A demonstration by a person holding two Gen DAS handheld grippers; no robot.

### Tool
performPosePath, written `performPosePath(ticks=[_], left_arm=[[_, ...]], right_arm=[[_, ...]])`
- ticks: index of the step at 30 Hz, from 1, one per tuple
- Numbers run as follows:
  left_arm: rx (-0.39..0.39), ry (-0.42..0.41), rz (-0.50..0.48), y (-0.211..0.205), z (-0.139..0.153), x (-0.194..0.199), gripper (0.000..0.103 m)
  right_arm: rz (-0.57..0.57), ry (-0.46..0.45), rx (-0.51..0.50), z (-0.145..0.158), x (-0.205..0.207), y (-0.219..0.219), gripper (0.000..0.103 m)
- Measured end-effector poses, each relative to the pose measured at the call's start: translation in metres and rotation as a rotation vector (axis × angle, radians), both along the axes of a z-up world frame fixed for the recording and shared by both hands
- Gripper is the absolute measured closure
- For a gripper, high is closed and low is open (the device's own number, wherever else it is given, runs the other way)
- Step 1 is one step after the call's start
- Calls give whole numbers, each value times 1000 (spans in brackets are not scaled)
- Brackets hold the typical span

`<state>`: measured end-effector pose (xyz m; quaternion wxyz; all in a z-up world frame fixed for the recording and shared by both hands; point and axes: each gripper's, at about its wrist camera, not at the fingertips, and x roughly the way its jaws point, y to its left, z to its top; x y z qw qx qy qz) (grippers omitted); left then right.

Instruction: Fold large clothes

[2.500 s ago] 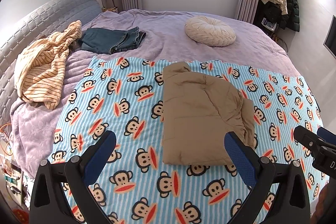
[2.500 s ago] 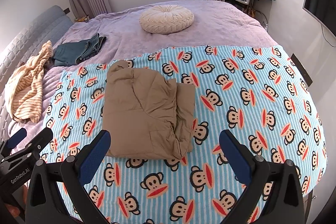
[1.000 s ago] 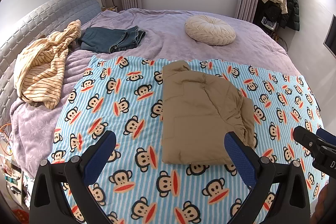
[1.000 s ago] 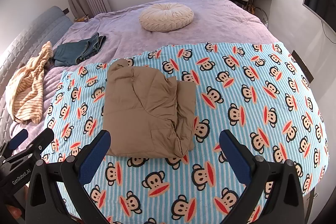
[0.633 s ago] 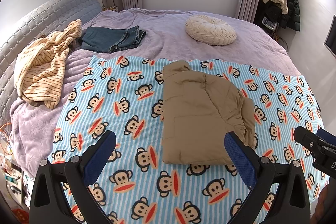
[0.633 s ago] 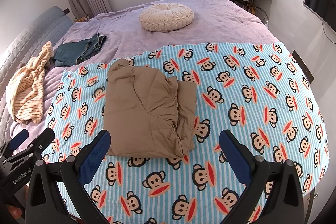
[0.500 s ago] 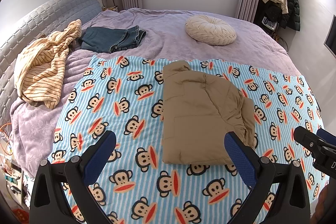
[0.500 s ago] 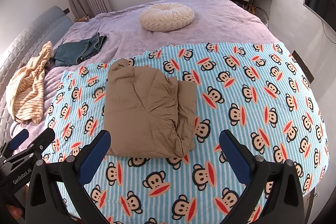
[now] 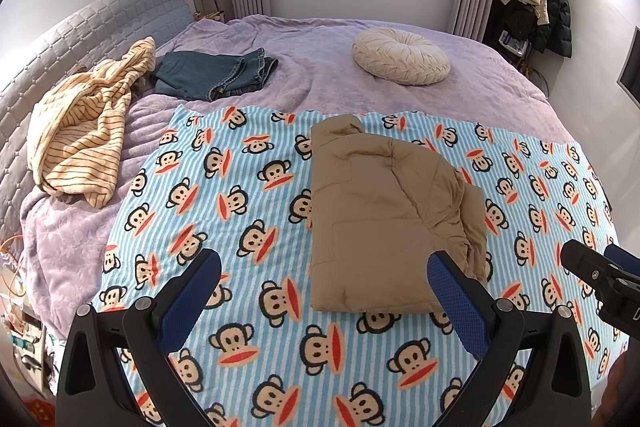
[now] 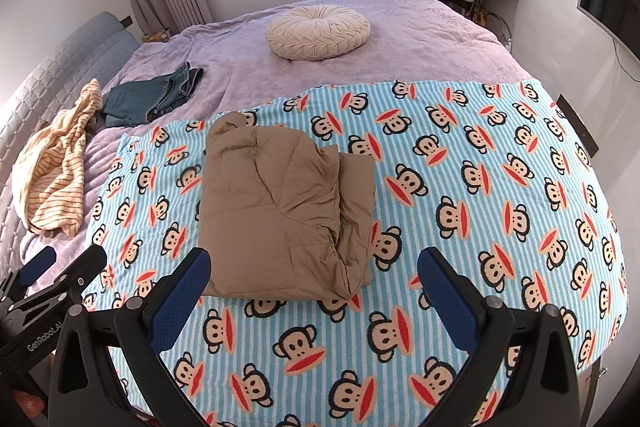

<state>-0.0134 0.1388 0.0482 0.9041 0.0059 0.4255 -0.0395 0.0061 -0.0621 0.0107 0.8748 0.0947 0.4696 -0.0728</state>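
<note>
Jacket (image 9: 384, 223) is left folded mid-blanket (image 9: 248, 211); both grippers (image 9: 324, 291) (image 10: 314, 287) are held back, fingers apart, as if finished.

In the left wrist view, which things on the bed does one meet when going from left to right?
Striped garment → jeans → tan jacket; the round cushion overlaps the jacket sideways, so its place is unclear.

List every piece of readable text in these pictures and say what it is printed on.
"GenRobot.AI": white lettering on the black body of the left gripper, seen in the right wrist view.
A white letter, perhaps "D", on the right gripper in the left wrist view: cut off, unreadable.
The monkey blanket carries no words.
</note>
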Motion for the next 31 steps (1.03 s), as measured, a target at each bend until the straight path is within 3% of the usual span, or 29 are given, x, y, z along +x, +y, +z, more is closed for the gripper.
performPosePath(ticks=[31], left_arm=[[-15, -8, 23, 1, 2, -2, 0]], right_arm=[[-3, 5, 16, 2, -5, 4, 0]])
